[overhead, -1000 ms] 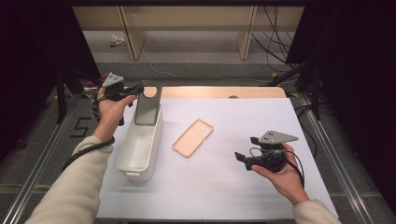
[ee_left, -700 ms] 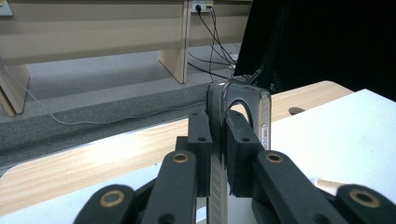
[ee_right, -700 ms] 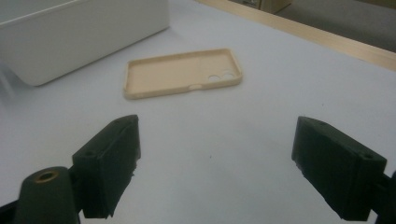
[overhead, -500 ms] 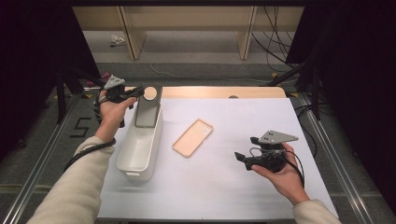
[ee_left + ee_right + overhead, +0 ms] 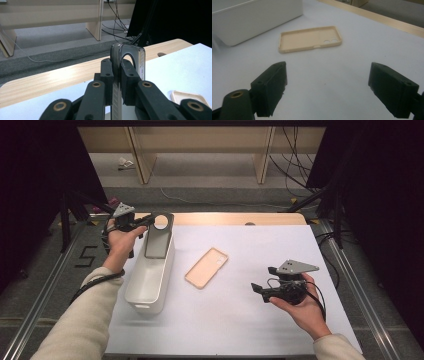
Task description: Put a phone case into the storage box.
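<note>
Left claw (image 5: 150,220) is clamped tight on a dark grey translucent phone case (image 5: 159,237), pads squeezing its thin edge near the top; in the left gripper view the claw (image 5: 116,75) has the case (image 5: 135,53) standing edge-on between the black jaws, curved rim w/ a round camera cutout poking up above them. Case hangs over the far end of a long white plastic bin (image 5: 145,287), lower part dipping inside the bin's opening, upper end w/ a pale round disc at the far rim. Left hand (image 5: 119,242) grips the tool from the bin's left side, cream sleeve trailing back to the bottom edge.

Right claw (image 5: 257,290) is spread wide, nothing in it; right gripper view shows both jaws far apart w/ bare white surface between, claw (image 5: 327,90) pointing toward a beige flat phone case (image 5: 308,38) lying inner side up, well apart from the jaws. Same beige case (image 5: 206,267) sits mid-desk, just right of the bin, not touching it. Right hand (image 5: 300,302) holds its tool low over the desk's right part, grey three-cornered plate on top.

White desk (image 5: 270,245) has a light wood strip along the far edge.
</note>
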`<state>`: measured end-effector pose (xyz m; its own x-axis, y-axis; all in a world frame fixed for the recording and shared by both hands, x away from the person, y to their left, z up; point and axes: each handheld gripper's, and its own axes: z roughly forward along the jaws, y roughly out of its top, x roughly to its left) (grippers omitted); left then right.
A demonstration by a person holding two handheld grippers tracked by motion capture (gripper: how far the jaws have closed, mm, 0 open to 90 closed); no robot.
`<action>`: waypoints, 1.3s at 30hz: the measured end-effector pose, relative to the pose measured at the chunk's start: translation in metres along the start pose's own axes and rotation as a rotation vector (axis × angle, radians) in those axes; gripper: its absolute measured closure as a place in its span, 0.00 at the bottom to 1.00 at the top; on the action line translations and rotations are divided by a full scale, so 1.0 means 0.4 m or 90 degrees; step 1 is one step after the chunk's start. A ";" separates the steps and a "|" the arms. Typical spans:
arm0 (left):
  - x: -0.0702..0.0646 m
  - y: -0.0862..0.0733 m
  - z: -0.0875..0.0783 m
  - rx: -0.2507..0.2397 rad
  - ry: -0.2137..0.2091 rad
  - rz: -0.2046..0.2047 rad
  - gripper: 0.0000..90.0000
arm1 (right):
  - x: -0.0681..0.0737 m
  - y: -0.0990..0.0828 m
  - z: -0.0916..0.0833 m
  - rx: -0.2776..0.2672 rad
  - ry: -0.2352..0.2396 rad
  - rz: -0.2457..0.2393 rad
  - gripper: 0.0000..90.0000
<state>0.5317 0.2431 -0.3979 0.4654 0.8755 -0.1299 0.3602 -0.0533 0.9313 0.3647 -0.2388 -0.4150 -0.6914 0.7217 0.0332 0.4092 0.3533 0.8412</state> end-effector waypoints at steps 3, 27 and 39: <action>0.001 -0.002 0.001 0.001 0.001 -0.001 0.90 | 0.000 0.000 0.000 0.000 0.000 0.001 0.18; 0.022 -0.021 0.002 0.029 0.015 -0.007 0.88 | 0.001 0.000 0.001 0.003 0.001 0.001 0.18; 0.028 -0.026 0.004 0.040 0.024 -0.007 0.87 | 0.002 0.000 0.002 0.003 0.003 0.001 0.18</action>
<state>0.5345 0.2527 -0.4096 0.4309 0.8935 -0.1262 0.4158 -0.0725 0.9065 0.3647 -0.2377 -0.4155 -0.6930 0.7200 0.0370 0.4133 0.3547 0.8387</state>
